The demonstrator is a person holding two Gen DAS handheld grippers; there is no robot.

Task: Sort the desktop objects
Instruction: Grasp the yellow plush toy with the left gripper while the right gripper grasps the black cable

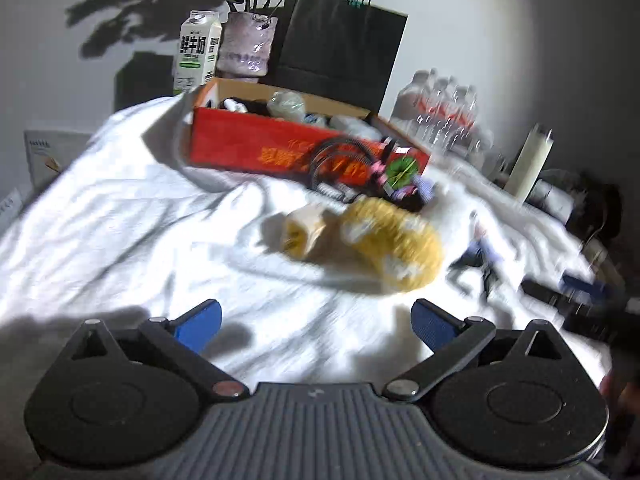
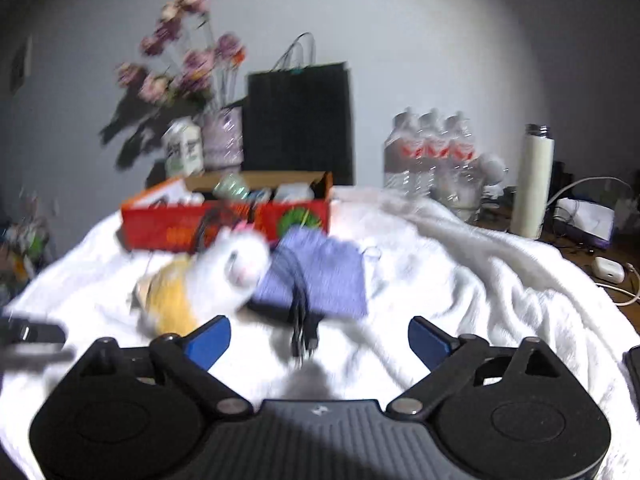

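A red cardboard box (image 1: 280, 150) holding several small items stands on a rumpled white cloth (image 1: 140, 220); it also shows in the right wrist view (image 2: 168, 224). In front of it lie a yellow fuzzy item (image 1: 394, 248), a small beige packet (image 1: 302, 228), a black cable coil (image 1: 340, 160) and a green-and-pink trinket (image 1: 402, 170). In the right wrist view a white fluffy item (image 2: 236, 272), a purple cloth (image 2: 324, 276) and a black cable bundle (image 2: 302, 320) lie ahead. My left gripper (image 1: 316, 324) is open and empty. My right gripper (image 2: 320, 340) is open and empty above the cable.
At the back stand a milk carton (image 1: 196, 52), a flower vase (image 1: 246, 46), a black paper bag (image 1: 340, 52), water bottles (image 2: 432, 156) and a white flask (image 2: 536, 184). An earbuds case (image 2: 610, 269) and cables lie on the desk at right. Both views are motion-blurred.
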